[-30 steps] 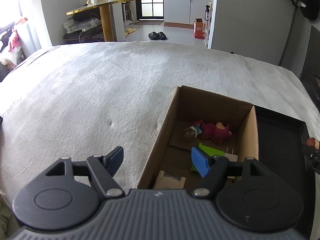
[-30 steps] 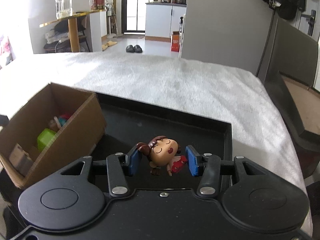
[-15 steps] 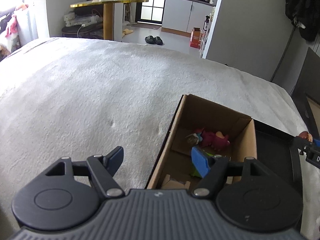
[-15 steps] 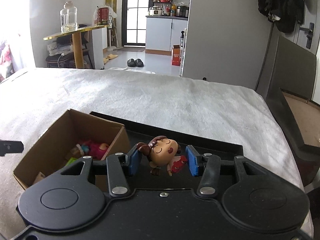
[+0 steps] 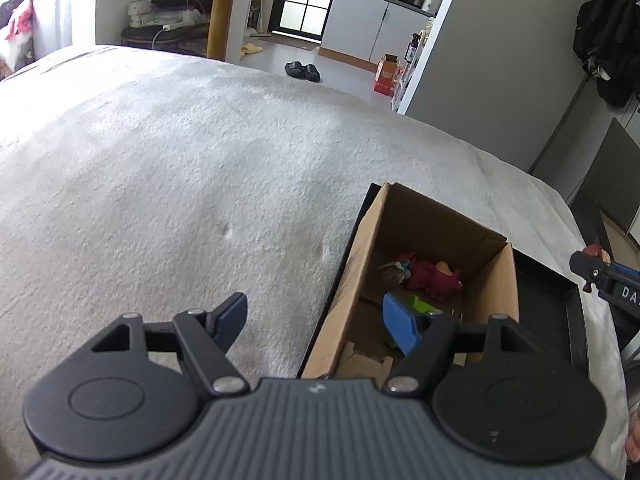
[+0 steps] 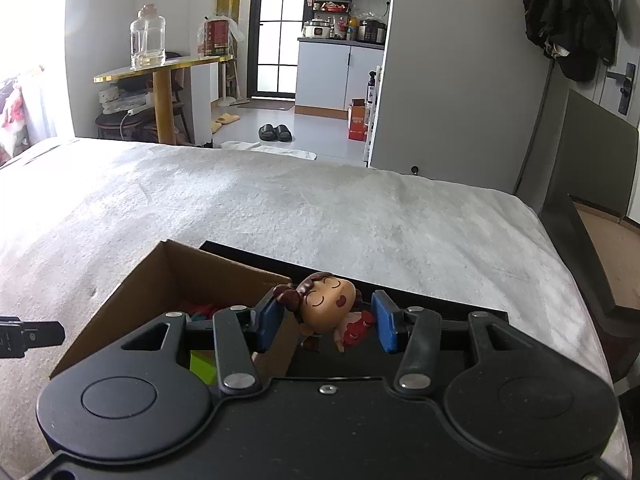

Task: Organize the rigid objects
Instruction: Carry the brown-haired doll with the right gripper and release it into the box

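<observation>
Bedspread (image 6: 320,216) fills more view; right claw (image 6: 326,320) raised figurine (image 6: 328,310) above box (image 6: 132,296).

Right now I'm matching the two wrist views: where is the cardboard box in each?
Left wrist: cardboard box lower right, open, toys inside.
Right wrist: cardboard box lower left, partly behind the right gripper holding the doll figurine.
Shared landmark: black slippers.

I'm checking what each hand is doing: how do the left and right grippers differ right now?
The left gripper has its jaws wide apart with nothing between them; the right gripper is narrower, clamped on a doll. The left sits over the near left edge of the box; the right holds the doll by the box's right wall, above the black tray. Both have blue pads and point downward.
</observation>
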Demonstrator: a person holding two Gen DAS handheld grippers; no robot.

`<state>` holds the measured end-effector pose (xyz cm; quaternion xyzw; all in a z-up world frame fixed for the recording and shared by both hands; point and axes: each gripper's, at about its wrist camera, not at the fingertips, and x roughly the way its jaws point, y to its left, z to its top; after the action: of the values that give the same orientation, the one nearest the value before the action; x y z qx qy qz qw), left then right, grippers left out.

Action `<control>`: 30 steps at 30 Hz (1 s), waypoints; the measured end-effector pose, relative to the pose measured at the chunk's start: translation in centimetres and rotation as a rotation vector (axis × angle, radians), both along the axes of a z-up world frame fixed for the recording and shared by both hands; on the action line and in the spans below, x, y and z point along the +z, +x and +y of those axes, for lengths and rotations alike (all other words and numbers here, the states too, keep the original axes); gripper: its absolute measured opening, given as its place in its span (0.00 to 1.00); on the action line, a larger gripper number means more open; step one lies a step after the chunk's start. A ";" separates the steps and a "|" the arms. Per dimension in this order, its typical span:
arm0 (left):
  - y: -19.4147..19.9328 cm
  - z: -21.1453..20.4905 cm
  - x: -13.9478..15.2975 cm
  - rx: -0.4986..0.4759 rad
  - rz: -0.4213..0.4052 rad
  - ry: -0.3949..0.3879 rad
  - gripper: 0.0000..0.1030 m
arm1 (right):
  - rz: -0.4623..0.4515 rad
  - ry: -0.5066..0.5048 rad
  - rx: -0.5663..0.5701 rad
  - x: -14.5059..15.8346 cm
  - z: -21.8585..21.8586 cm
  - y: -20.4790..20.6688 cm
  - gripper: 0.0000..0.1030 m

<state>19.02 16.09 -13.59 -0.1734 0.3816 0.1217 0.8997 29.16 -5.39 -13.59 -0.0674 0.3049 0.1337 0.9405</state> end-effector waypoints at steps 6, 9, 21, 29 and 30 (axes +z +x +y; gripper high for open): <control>-0.1 0.4 -0.7 -0.007 -0.004 -0.023 0.71 | 0.007 -0.006 0.030 -0.2 1.9 -0.3 0.46; 0.1 0.2 -1.4 -0.032 0.005 -0.022 0.64 | 0.017 -0.005 0.044 -0.5 2.6 -0.3 0.46; 0.4 -0.4 -3.4 -0.081 0.052 -0.061 0.22 | 0.040 -0.019 0.104 -1.3 5.1 -0.4 0.28; 0.2 -0.5 -3.9 -0.097 0.050 -0.073 0.12 | 0.060 -0.015 0.080 -1.9 3.8 -0.5 0.26; 0.2 -0.6 -3.8 -0.099 0.049 -0.067 0.12 | 0.066 -0.022 0.072 -2.1 3.5 -0.5 0.26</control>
<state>19.21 15.53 -17.43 -0.1815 0.4155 0.0683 0.8887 28.66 -1.92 -15.71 -0.0839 0.3348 0.1662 0.9237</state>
